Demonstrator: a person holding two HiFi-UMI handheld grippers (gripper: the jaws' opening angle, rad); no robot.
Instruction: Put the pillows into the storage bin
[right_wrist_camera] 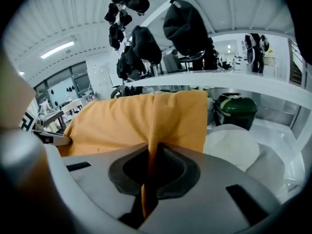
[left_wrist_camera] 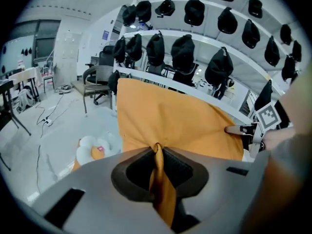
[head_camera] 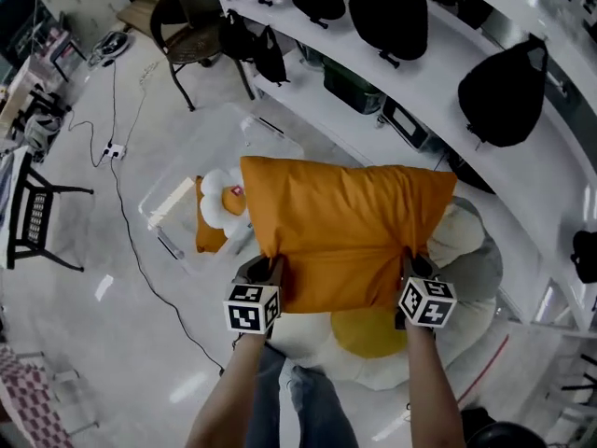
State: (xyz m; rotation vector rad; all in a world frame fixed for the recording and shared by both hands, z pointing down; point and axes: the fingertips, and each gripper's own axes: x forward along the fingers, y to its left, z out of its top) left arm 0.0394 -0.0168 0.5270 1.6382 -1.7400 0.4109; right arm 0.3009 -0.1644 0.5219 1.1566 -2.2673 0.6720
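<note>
A clear storage bin (head_camera: 173,199) stands on the floor (head_camera: 112,278), at about 10 o'clock from the two grippers in the head view. In it lies a small flower pillow (head_camera: 221,199) with white petals, resting against something orange that I cannot make out clearly.

The left gripper (head_camera: 273,267) pinches the lower left corner of the orange pillow (head_camera: 345,227). In the left gripper view its jaws are pressed onto a gathered fold of the orange cloth, which runs down between the pads. The pillow's body spreads away beyond the jaws toward 12 o'clock.

The pillow is off the floor, stretched broad and flat between the two grippers. In the head view its left edge covers the right part of the bin, with the small flower pillow just beside that edge at 9 o'clock.

The right gripper (head_camera: 408,261) pinches the lower right corner. In the right gripper view its jaws are closed tight on a thin fold of the same cloth, and the rest of the pillow fans out toward 11 o'clock from the jaws.

Below the held pillow, at 6 o'clock, a large flower pillow (head_camera: 373,334) with white petals and a yellow centre lies on the floor. A grey cushion (head_camera: 478,259) lies at 3 o'clock from the right gripper.
</note>
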